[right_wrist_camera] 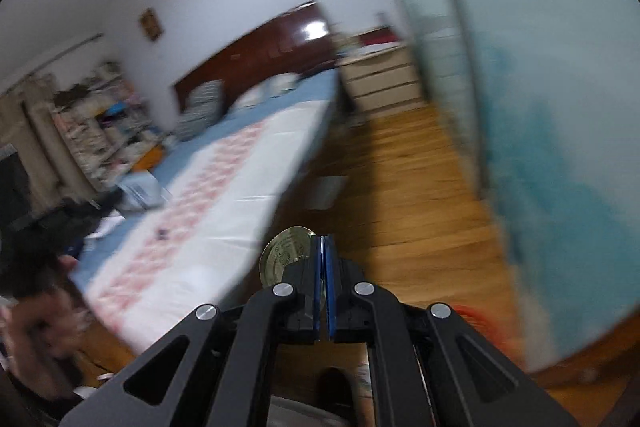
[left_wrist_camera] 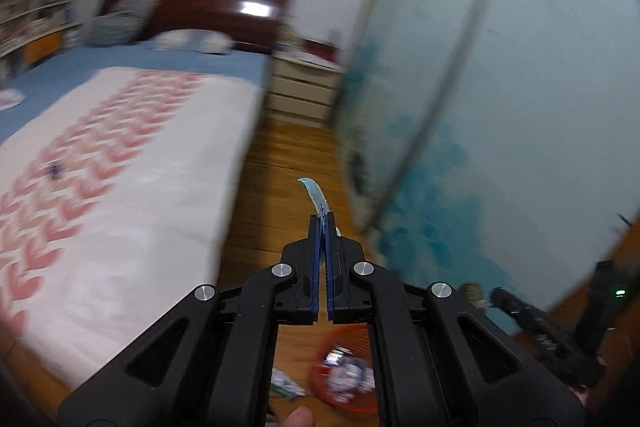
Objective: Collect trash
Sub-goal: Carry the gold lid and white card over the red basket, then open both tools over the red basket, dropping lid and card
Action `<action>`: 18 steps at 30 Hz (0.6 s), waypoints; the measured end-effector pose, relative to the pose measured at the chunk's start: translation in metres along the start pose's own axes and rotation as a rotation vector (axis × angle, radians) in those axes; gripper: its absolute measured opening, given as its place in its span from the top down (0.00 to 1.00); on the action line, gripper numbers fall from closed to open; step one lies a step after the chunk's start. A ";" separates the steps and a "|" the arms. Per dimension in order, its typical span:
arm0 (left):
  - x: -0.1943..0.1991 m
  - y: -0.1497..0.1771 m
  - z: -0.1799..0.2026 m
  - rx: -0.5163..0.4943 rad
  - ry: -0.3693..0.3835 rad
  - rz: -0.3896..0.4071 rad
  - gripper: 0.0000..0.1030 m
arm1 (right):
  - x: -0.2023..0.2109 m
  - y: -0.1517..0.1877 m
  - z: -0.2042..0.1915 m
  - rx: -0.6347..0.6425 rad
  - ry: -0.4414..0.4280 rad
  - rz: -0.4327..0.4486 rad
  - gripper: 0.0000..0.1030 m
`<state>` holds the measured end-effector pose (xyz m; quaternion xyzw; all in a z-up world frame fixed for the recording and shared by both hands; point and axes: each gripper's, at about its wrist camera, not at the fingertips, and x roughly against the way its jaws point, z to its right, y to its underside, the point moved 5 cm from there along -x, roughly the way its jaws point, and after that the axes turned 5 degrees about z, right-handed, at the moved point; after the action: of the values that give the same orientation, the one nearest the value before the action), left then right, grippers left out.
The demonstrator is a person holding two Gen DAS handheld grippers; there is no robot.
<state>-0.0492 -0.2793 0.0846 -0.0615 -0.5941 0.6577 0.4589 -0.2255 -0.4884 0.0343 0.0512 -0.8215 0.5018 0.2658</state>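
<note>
My left gripper (left_wrist_camera: 323,221) is shut on a thin blue-and-white wrapper (left_wrist_camera: 316,197) that curls up past the fingertips, held above the wooden floor. Below it, an orange trash basket (left_wrist_camera: 344,403) with several wrappers inside stands on the floor, and a small piece of trash (left_wrist_camera: 286,383) lies beside it. My right gripper (right_wrist_camera: 323,243) is shut on a round gold foil lid (right_wrist_camera: 286,253) that sticks out to the left of the fingers. An orange blur at the lower right of the right wrist view (right_wrist_camera: 476,319) looks like the basket's rim.
A bed with a white and pink patterned cover (left_wrist_camera: 100,167) fills the left. A pale blue sliding wardrobe door (left_wrist_camera: 500,107) stands on the right. A cream nightstand (left_wrist_camera: 304,87) is at the far end of the wooden floor strip (right_wrist_camera: 400,195). The right gripper's body (left_wrist_camera: 560,327) shows at lower right.
</note>
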 end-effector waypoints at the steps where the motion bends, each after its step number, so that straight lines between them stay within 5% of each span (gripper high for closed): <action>1: -0.010 0.007 0.016 -0.019 0.023 -0.024 0.98 | 0.003 0.007 0.020 0.008 0.046 -0.023 0.96; 6: -0.105 0.098 0.094 -0.128 0.116 -0.276 0.98 | -0.006 0.060 0.107 -0.047 0.197 -0.180 0.96; 11: -0.167 0.190 0.113 -0.225 0.110 -0.496 0.98 | -0.031 0.127 0.161 -0.151 0.228 -0.300 0.96; 18: -0.200 0.209 0.089 -0.238 0.023 -0.577 0.98 | -0.077 0.155 0.164 -0.181 0.255 -0.356 0.97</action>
<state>-0.1018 -0.4529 -0.1582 0.0491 -0.6546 0.4254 0.6230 -0.2779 -0.5660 -0.1850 0.1072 -0.8011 0.3736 0.4551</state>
